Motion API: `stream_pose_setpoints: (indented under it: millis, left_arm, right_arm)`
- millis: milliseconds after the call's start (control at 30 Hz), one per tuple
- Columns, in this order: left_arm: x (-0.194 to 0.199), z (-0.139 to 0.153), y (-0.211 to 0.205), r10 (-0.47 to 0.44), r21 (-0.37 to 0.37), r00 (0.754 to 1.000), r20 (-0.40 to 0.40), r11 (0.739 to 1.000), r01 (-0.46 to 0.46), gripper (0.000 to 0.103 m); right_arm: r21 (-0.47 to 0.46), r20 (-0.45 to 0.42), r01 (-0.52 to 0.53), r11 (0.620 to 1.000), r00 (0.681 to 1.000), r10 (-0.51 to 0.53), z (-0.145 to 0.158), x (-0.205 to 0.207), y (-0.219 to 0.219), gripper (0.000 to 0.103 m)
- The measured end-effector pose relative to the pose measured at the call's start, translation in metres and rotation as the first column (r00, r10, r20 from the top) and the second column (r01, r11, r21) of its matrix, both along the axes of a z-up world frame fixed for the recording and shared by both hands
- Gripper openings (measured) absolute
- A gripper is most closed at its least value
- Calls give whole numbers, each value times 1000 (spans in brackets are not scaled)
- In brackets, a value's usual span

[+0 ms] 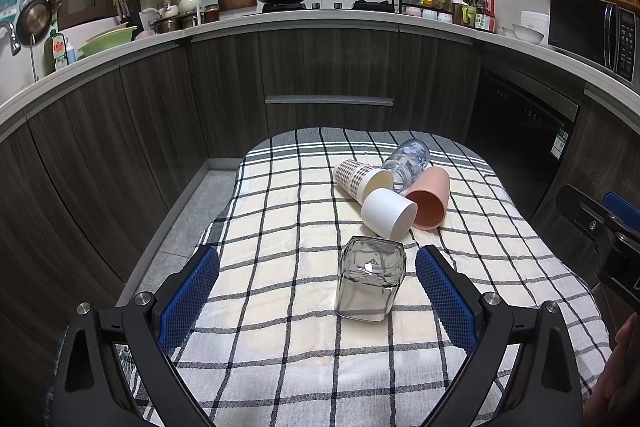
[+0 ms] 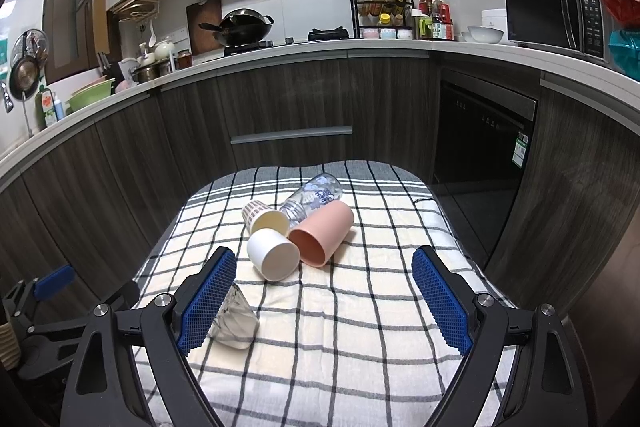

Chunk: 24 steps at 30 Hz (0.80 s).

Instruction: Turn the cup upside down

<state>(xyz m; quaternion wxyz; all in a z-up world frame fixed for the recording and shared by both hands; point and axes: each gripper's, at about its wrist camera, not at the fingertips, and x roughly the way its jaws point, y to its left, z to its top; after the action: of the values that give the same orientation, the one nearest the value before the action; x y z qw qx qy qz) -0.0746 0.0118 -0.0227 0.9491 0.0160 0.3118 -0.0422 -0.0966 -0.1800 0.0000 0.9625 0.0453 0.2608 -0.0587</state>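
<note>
Checked worktop [image 1: 280,367] in kitchen, glass [image 1: 370,279] upside down. Left hand-held gripper [image 1: 316,291] apart around glass, untouching. Right hand-held gripper [image 2: 324,299] apart, empty.

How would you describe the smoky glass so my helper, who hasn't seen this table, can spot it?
Find the checked cloth covering the table. Nearest the camera, between the open left gripper fingers, stands the grey glass, apart from the cluster behind. Unlike the white cup and pink cup lying sideways, it is see-through and squarish.
</note>
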Motion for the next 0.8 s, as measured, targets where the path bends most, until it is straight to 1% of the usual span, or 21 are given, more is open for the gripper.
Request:
stream_pose_setpoints:
  millis: [500,700,800]
  left_arm:
    - [0,3,2,1,5,1000,5,1000,-1,100]
    - [5,-3,5,2,-15,1000,-29,1000,-3,100]
    - [5,-4,8,13,-26,1000,-27,1000,-14,100]
  right_arm:
    - [4,-3,1,1000,1000,-1,0,0,0,90]
    - [1,-3,2,1000,1000,-2,-1,-1,2,90]
    - [2,-4,2,1000,1000,-2,-1,-1,2,90]
